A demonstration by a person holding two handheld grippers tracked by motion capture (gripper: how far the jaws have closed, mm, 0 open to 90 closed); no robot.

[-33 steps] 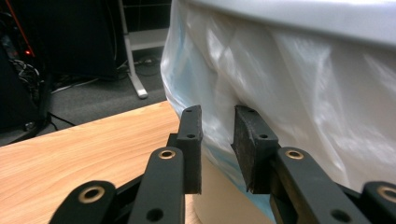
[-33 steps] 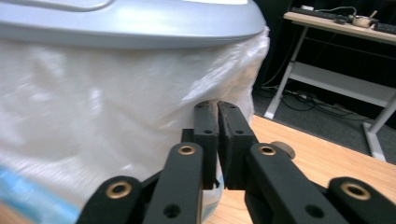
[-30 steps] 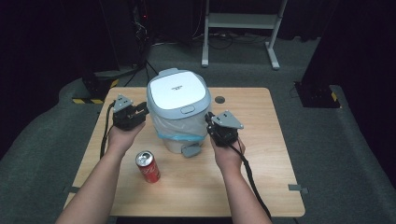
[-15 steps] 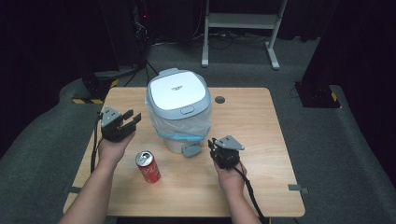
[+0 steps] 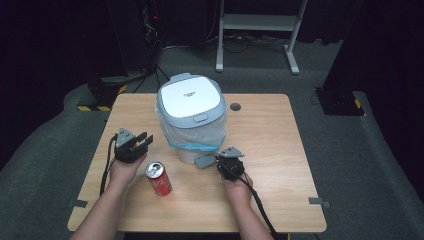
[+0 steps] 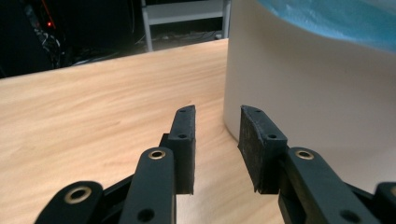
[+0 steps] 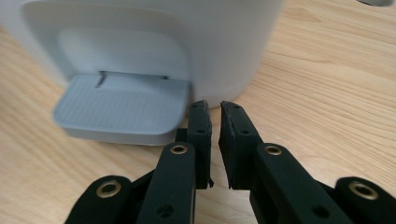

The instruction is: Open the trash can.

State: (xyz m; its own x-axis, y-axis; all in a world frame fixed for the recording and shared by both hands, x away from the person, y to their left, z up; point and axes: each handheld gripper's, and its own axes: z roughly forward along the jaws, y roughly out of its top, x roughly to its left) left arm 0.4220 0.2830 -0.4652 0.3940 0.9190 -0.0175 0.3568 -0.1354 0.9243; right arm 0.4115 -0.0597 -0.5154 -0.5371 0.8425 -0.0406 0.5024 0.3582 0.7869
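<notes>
A white pedal bin with a grey lid and a blue liner stands in the middle of the wooden table. Its grey pedal sticks out at the front; it appears again as the ribbed pedal in the right gripper view. My right gripper is low, just right of the pedal. Its jaws are nearly together with only a thin gap and nothing between them. My left gripper is left of the bin's base, open and empty. The bin wall is close on its right.
A red drinks can stands upright near the front, between my hands. A small dark grommet hole lies right of the bin. Dark floor, a white frame leg and black equipment surround the table.
Both grippers have come down and back from beside the bin's upper part. The left now sits low by the bin's base, the right low next to the pedal.
</notes>
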